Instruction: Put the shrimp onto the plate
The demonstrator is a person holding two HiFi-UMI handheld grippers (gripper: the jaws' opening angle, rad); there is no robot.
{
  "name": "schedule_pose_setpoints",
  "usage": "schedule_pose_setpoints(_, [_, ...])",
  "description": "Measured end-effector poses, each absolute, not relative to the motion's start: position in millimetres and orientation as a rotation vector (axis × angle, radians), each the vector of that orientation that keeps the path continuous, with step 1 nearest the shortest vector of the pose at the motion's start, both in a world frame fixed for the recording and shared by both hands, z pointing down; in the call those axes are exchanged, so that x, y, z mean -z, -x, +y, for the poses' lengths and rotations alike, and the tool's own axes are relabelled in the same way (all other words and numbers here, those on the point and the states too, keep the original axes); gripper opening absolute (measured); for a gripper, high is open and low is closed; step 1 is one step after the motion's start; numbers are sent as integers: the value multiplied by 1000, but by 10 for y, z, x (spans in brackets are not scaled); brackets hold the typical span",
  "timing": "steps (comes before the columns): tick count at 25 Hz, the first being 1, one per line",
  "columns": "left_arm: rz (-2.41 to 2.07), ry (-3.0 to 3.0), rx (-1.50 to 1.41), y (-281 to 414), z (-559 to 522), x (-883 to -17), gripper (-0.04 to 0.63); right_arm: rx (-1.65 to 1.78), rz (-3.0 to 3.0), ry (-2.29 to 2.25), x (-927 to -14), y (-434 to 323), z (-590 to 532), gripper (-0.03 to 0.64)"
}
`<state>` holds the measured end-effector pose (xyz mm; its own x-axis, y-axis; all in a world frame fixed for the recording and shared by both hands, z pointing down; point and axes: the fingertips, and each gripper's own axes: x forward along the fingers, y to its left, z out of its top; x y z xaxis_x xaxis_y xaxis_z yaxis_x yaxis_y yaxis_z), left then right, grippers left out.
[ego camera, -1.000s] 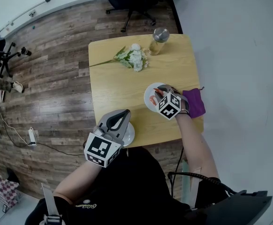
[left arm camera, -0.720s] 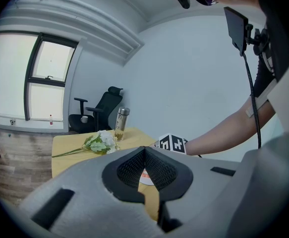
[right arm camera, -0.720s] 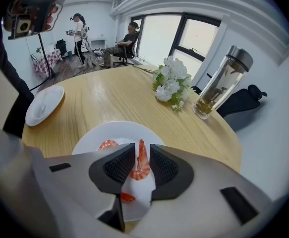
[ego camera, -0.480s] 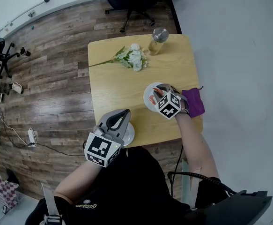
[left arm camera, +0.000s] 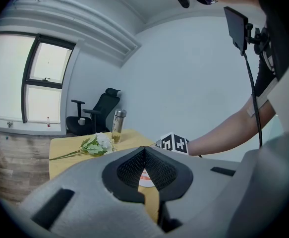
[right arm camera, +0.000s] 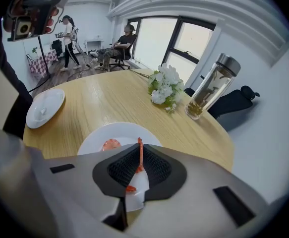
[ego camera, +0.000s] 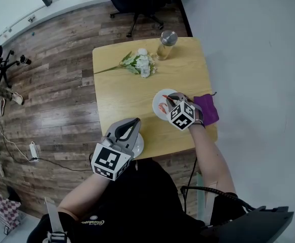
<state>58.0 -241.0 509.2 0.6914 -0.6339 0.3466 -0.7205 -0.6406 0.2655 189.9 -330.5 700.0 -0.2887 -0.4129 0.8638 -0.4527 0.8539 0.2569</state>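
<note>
1. Pinching a thin, red-orange shrimp [right arm camera: 139,157] between ribbed black pads, the right tongs [right arm camera: 142,145] are hanging just above the plate [right arm camera: 98,142]. The pads are pressed together on the shrimp's narrow tail.
2. The plate is showing as round, white and glossy, and a second shrimp [right arm camera: 110,144], curled and pinkish, is lying on it at about 9 o'clock of the held one.
3. The left tongs [left arm camera: 144,148] are holding nothing, with the tips meeting. In the head view they are hovering over a small white dish [ego camera: 138,145] at the 7 o'clock part of the table [ego camera: 122,95].
4. The table is showing smooth pale wood with rounded corners. White flowers [ego camera: 141,64] with green stems are lying at 12 o'clock, and a clear bottle [ego camera: 166,44] with a metal cap is standing at 1 o'clock.
5. Compared with a second ago, both tongs are staying almost where they were, the right pair still over the plate. The whole scene is only sitting slightly further left in the head view.
6. The plate is sitting near the table's 3 o'clock edge, with a soft purple cloth [ego camera: 208,109] just beside it at that edge. The small white dish is reaching the 6 o'clock edge.
7. Bare wood is lying open from the plate toward 9 and 11 o'clock.
</note>
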Motion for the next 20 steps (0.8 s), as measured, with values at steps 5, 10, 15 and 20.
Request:
schedule_pose_setpoints(5, [-1048,-2524,-323,-608,-2385,-5095,3,-47,-1927,-664,-6944,-1903,-3296,8])
schedule_pose_setpoints(10, [-1043,-2539,-325,-628,-2365,-5060,3,-61,-1951,-696,-6848,-1893,-3273,3])
schedule_pose_setpoints(15, [-1034,-2549,-329,-651,-2361,-5049,3,-96,-2013,-765,-6639,-1863,-3277,3])
schedule_pose_setpoints(20, [-1013,-2571,-325,-737,-2385,-5003,3,-139,-2105,-866,-6313,-1838,-3286,3])
